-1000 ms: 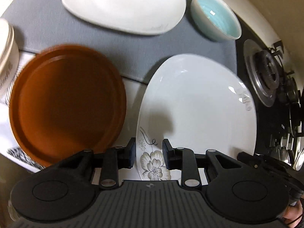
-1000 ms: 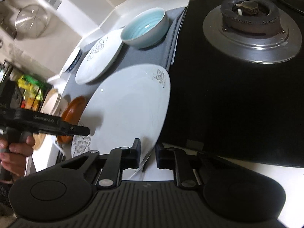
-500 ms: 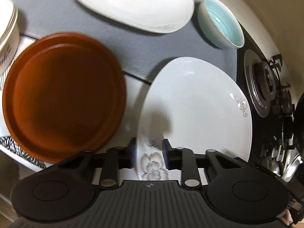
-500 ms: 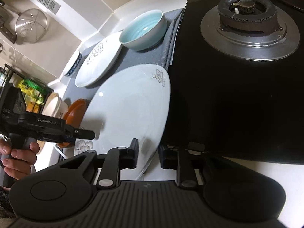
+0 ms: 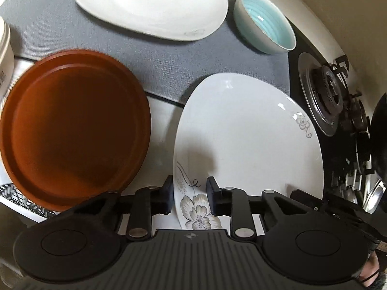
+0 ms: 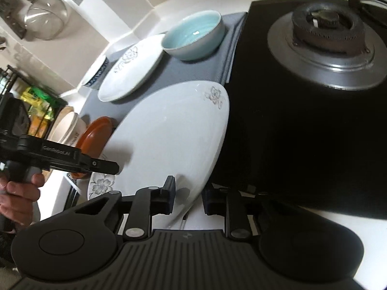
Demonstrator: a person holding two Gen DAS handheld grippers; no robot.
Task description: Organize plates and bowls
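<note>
- The right gripper (image 6: 187, 191) sits at the bottom of its view. Its jaws are closing across the near rim of the white flower plate (image 5: 249, 140), but I see a gap beside the right pad, so I judge no firm pinch yet.
- The left gripper (image 5: 189, 188) straddles the same rim at the big flower print. Its jaws are easing apart and do not seem to press.
- The plate lies in the centre, partly on the grey mat (image 5: 157, 67) and partly over the black cooktop (image 6: 290, 133).
- If I lift now, I think the smooth rim may slip out and chip on the cooktop.
- A sideways swing could knock the brown plate (image 5: 72, 125) just at the left.
- Further up, the pale blue bowl (image 5: 266, 24) is near enough to be struck.
- The side of the left gripper seems to read "GenRobot.AI", blurred. The print on the cream container (image 6: 65, 128) is unreadable.
</note>
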